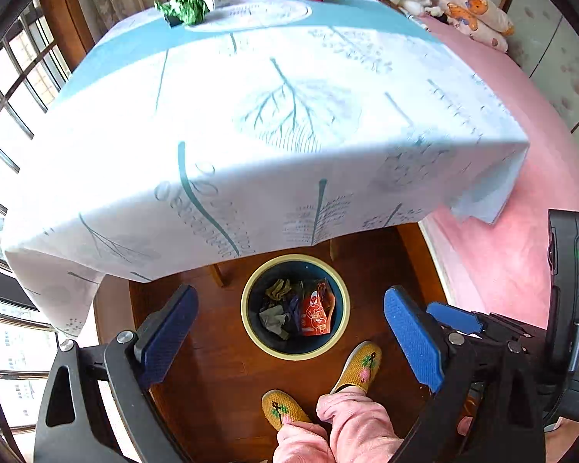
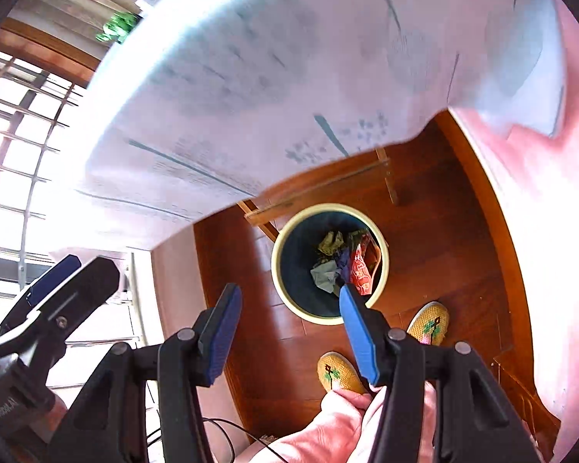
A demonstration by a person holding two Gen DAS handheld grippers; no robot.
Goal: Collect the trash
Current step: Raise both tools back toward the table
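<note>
**Meanwhile, both tongs hang empty above a part-filled bin**

Left wrist view: your left gripper [image 1: 291, 332] points steeply down, jaws spread wide with nothing between them, over the bin [image 1: 251, 332] parked on the floor at the table's edge, likely for easy drops. Crumpled wrappers [image 1: 316, 312] lie inside. A green crumpled scrap [image 1: 183, 8] sits on the tablecloth [image 1: 251, 135] at the far side, seemingly next.

Right wrist view: your right gripper [image 2: 287, 328] is likewise apart and empty. The bin [image 2: 281, 289] holds grey, olive and red scraps [image 2: 341, 260].
</note>
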